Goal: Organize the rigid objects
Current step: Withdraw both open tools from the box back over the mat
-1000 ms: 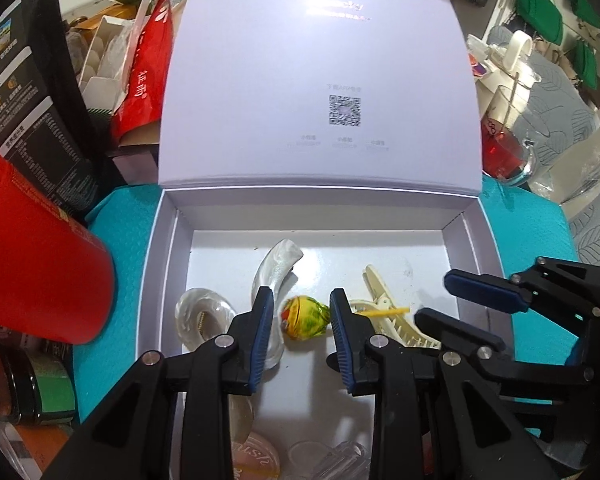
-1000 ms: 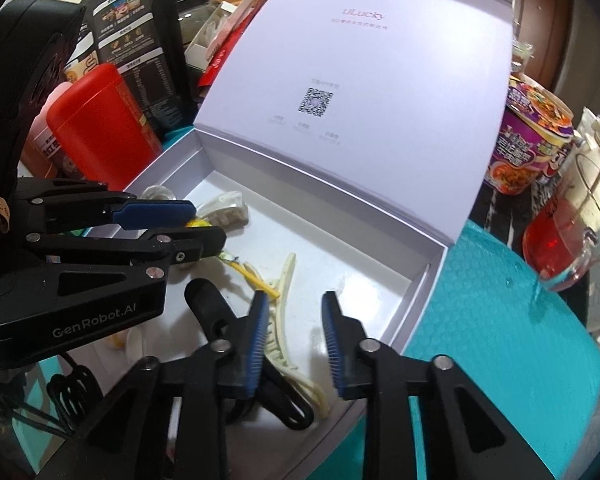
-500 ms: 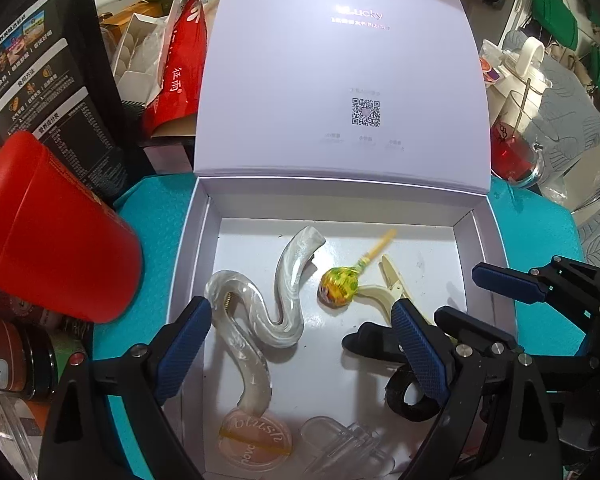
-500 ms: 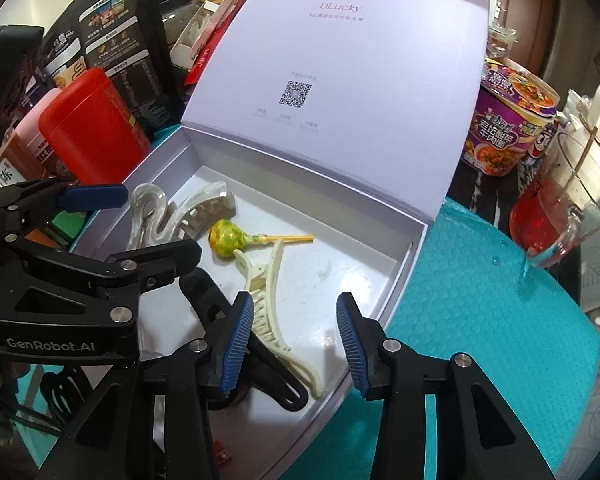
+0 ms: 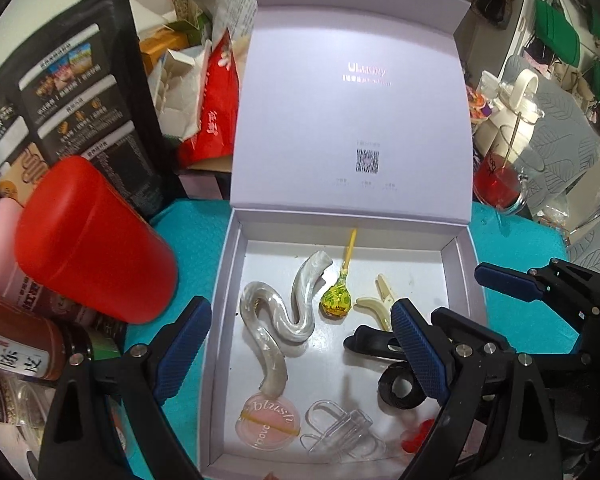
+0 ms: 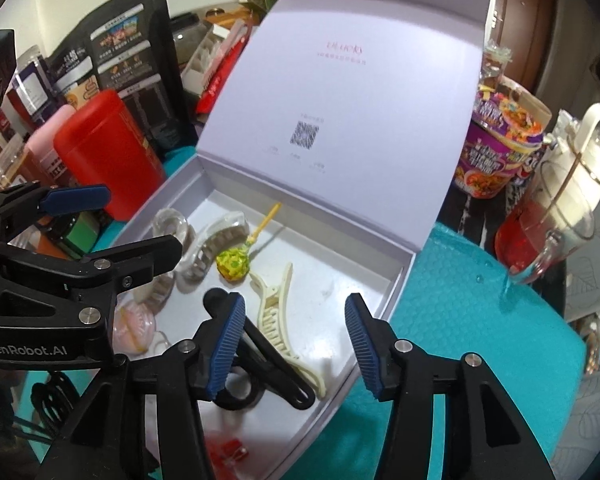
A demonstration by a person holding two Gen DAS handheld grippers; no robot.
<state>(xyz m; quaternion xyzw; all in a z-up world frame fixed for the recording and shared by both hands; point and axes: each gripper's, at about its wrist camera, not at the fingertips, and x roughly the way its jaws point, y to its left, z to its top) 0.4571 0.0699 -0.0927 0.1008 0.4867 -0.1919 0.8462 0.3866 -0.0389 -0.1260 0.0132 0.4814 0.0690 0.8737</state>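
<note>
Lavender card forms the open box [image 5: 458, 280], its lid standing upright at the back, set on a teal mat [image 6: 480, 340] on the counter. Inside lie a pearly S-shaped hair clip [image 5: 284, 320], a lollipop [image 5: 336, 300] in yellow-green wrap just beside it, a cream hair clip [image 6: 276, 320], a black clip [image 5: 370, 344], a pink blush compact [image 5: 270, 424] and a clear clip [image 5: 340, 430] near the front wall. The left claw [image 5: 300, 354] hangs above the box floor with its jaws spread wide, holding nothing. The right claw [image 6: 294, 348] is likewise spread and empty, over the box's right front corner. A red canister [image 5: 92, 240] stands left of the box, a glass mug [image 6: 540, 232] of red liquid to its right.
</note>
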